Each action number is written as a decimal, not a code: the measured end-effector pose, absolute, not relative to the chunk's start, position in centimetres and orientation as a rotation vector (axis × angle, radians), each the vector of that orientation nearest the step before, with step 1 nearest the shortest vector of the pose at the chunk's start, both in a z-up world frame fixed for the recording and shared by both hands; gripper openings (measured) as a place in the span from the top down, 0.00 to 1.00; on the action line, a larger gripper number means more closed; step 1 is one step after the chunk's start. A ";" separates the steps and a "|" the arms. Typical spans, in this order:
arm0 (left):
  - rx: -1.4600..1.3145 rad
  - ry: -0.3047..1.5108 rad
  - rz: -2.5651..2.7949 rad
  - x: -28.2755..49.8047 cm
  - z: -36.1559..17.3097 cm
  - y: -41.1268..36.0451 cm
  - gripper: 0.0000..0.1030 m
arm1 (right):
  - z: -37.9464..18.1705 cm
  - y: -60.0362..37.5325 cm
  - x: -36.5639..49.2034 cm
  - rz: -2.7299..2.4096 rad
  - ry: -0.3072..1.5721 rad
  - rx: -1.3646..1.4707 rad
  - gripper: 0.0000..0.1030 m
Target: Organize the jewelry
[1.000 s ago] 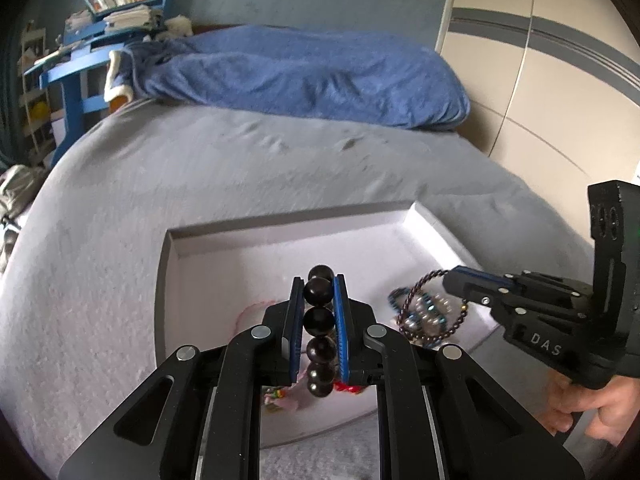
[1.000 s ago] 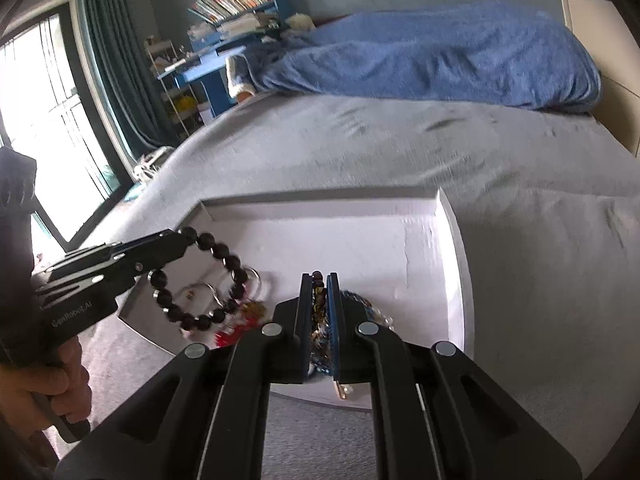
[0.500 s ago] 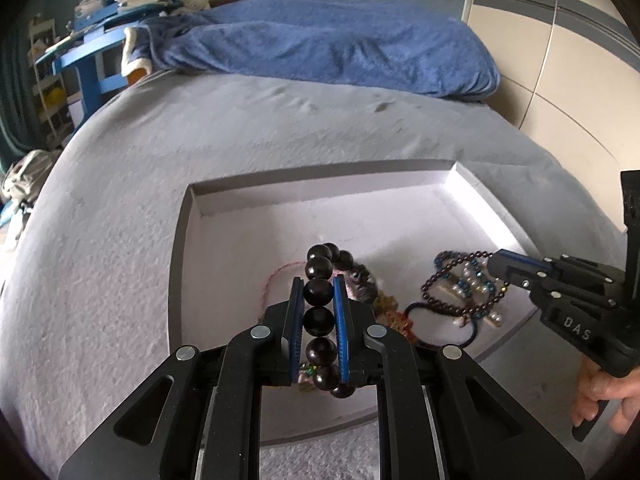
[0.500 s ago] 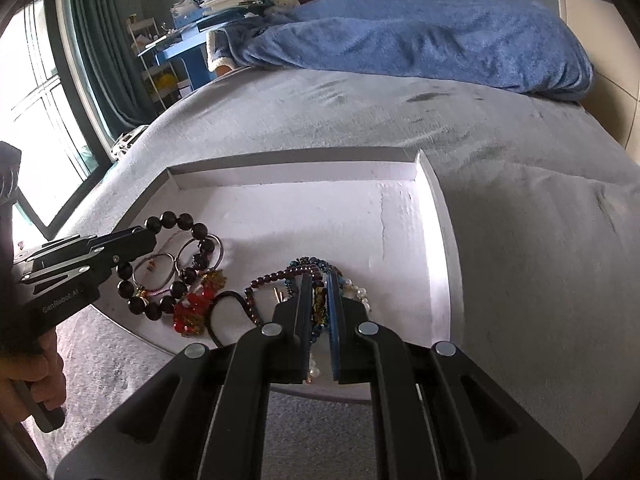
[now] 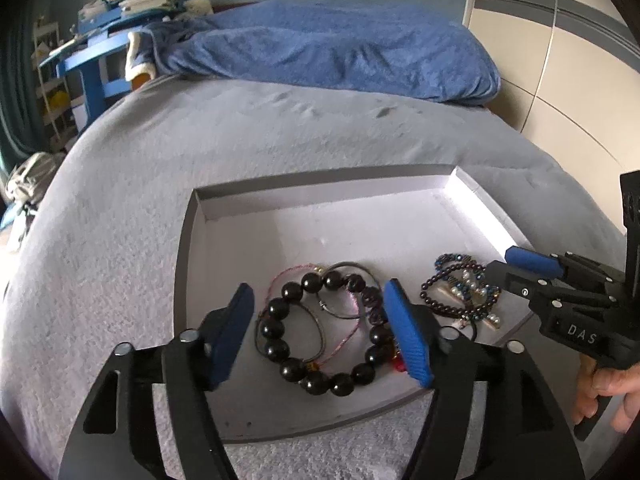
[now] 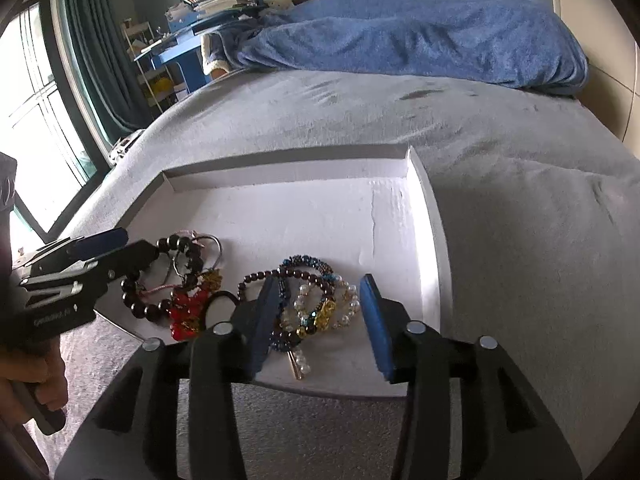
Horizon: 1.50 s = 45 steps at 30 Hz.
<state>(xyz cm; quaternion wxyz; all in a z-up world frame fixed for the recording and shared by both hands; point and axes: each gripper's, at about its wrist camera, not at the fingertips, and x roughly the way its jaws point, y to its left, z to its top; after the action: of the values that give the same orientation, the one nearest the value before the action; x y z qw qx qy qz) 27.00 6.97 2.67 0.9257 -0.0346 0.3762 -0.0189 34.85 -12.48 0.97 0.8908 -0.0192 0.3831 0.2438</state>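
A shallow white tray point(image 5: 320, 176) lies on the grey bed. My left gripper point(image 5: 319, 292) hovers over the tray's near left part with its jaws opening. A bracelet of big black beads point(image 5: 276, 328) lies flat between them, untouched, beside thin rings and a pink cord point(image 5: 348, 272). My right gripper point(image 6: 319, 282) is opening too. Between its fingers a heap of maroon, pearl and blue bead bracelets point(image 6: 316, 304) rests on the tray point(image 6: 288, 156), free of the pads. Each view shows the other gripper: right point(image 5: 506, 266), left point(image 6: 140, 242).
A red and gold charm point(image 6: 186, 308) and a pearl hair clip point(image 6: 298, 362) lie near the tray's front rim. A blue blanket point(image 5: 340, 48) is heaped at the bed's far end. A blue desk point(image 6: 180, 52) and a window stand to the left, a pale wall point(image 5: 580, 80) to the right.
Both grippers came down to the tray and opened. The black bracelet left the left gripper and the bead bundle left the right one; both now lie in the tray.
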 end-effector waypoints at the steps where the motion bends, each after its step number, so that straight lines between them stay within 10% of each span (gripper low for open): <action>1: -0.067 0.765 -0.037 26.9 2.9 6.9 0.28 | 1.1 -12.5 34.8 0.505 0.790 -0.037 0.53; 17: -0.068 0.656 0.021 22.5 5.2 7.1 0.07 | 3.1 -14.7 31.3 0.476 0.674 0.007 0.10; 45: -0.087 0.572 0.064 13.2 2.1 6.1 0.05 | 0.8 -16.8 21.7 0.472 0.608 0.005 0.05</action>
<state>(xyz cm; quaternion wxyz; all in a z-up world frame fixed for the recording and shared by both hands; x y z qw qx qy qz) 13.23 6.06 2.14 0.9580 -0.0428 0.2819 0.0315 21.68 -16.76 0.82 0.9269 0.0026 0.2965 0.2300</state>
